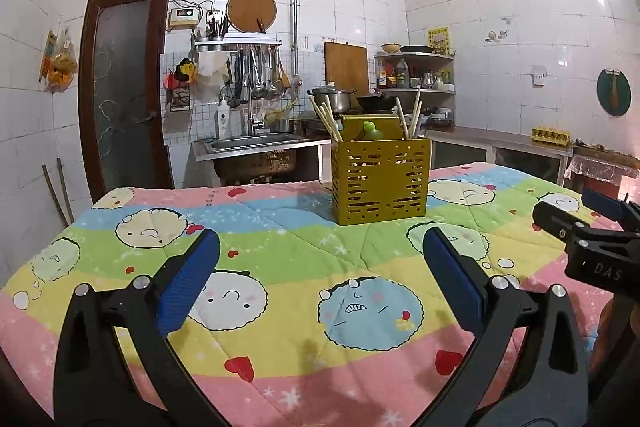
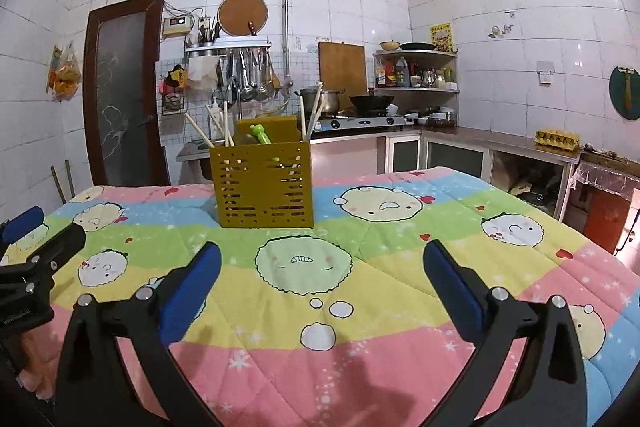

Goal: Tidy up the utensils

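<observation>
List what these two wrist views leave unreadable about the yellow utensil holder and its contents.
- Yellow holder: interior hidden by its slotted front wall in both views, so compartments and item count are unclear.
- Chopsticks: lower ends hidden inside the holder.
- Green item: only its top shows, too small to identify.
- Behind the holder: the quilt there is blocked in both views.

Left gripper [image 1: 318, 271] jaws wide apart, empty; right gripper [image 2: 320, 275] likewise, level alongside
</observation>
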Demonstrator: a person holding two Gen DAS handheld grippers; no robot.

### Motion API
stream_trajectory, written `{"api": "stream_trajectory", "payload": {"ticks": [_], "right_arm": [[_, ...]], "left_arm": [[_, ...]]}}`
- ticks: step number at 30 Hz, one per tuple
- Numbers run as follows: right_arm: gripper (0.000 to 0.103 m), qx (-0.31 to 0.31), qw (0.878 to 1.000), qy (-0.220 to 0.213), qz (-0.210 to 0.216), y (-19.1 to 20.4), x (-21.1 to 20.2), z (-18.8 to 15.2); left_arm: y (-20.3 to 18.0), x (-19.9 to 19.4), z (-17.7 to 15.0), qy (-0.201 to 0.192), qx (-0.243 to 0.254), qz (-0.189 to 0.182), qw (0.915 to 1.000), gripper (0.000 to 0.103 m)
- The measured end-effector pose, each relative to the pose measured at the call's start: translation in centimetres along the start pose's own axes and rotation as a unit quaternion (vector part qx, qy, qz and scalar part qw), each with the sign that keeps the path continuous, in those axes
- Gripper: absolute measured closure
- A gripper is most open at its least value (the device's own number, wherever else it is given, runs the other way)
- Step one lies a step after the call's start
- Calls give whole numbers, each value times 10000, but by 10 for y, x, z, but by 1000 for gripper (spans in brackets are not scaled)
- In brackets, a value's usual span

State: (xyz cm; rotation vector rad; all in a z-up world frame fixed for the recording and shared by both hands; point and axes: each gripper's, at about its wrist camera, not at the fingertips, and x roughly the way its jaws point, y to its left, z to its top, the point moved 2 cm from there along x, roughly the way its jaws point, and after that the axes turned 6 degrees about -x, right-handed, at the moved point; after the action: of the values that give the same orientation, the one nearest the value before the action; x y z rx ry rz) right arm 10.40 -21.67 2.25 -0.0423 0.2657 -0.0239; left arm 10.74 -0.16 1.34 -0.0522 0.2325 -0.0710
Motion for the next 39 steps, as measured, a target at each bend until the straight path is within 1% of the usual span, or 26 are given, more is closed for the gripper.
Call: {"api": "stream_trajectory", "payload": {"ticks": [12,23,39], "right_arm": [[4,-200,9997,-140,-60,7,-6,0],[4,-285,9994,-161,-89,9,-7,-1],[4,-248,9995,-159,-95,9,-8,-1]], "left_arm": [[3,5,-1,137,-50,19,9999,5],[2,4,-1,116,-45,37,9999,5],[2,3,-1,68,-14,41,10000,5]]}}
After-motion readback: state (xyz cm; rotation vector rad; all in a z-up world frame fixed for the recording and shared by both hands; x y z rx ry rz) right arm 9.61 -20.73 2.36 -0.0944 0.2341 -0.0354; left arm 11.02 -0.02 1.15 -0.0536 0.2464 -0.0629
